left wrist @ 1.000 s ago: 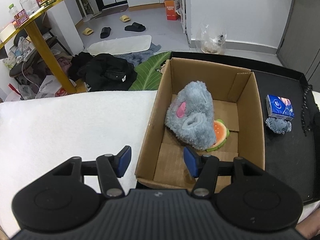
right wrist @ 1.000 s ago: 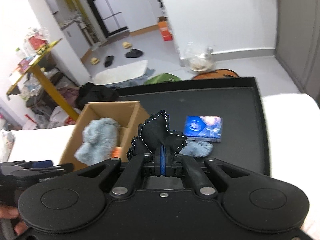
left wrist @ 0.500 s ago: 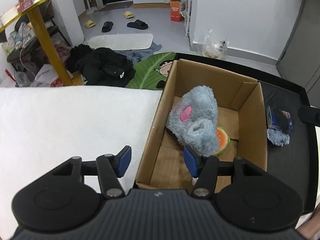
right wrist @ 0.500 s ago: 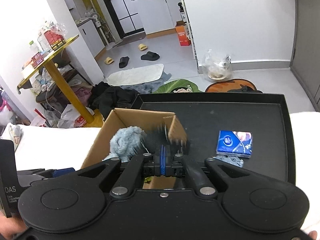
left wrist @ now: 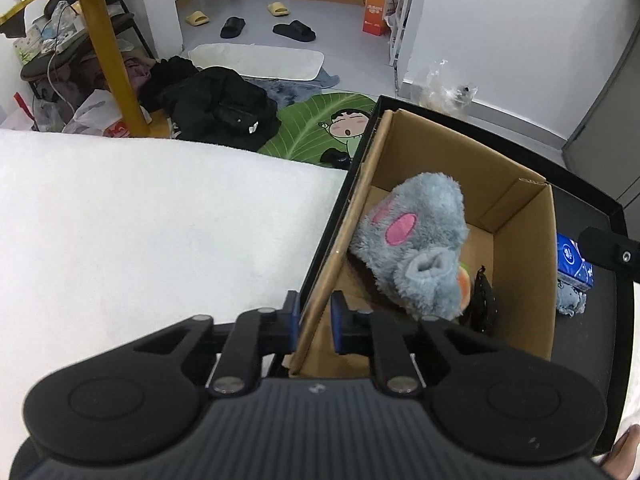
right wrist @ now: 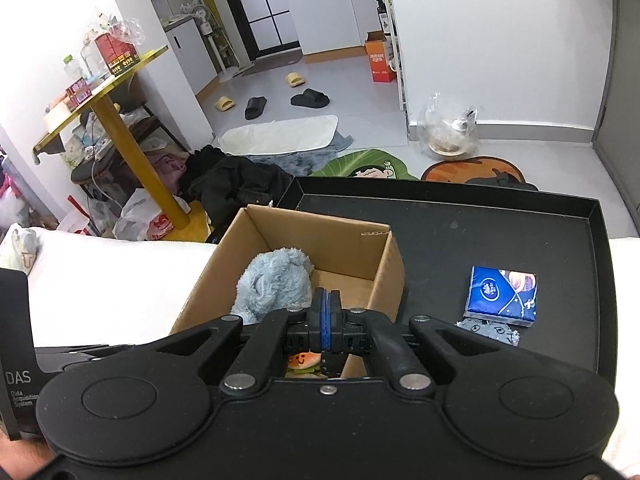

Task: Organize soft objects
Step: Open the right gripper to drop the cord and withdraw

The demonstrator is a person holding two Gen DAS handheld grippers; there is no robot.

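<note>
A cardboard box (left wrist: 520, 240) (right wrist: 320, 236) stands at the left end of a black tray (right wrist: 480, 232). In it lie a grey plush toy (left wrist: 416, 248) (right wrist: 276, 280), a small burger toy (right wrist: 304, 360) and a black stitched soft piece (left wrist: 483, 304) (right wrist: 333, 362) upright by the right wall. My left gripper (left wrist: 316, 318) is closing, its blue pads on either side of the box's left wall near the front corner. My right gripper (right wrist: 326, 320) hovers over the box's near end, its pads shut together with nothing showing between them.
On the tray right of the box lie a blue tissue pack (right wrist: 502, 296) (left wrist: 572, 264) and a small grey-blue cloth (right wrist: 486, 330) (left wrist: 570, 302). White padding (left wrist: 160, 220) lies left of the tray. Clothes, mats and a yellow table are on the floor beyond.
My left jaws have closed from wide open onto the box's left wall. The black piece has left my right pads and now sits in the box. My right gripper has moved left over the box.
</note>
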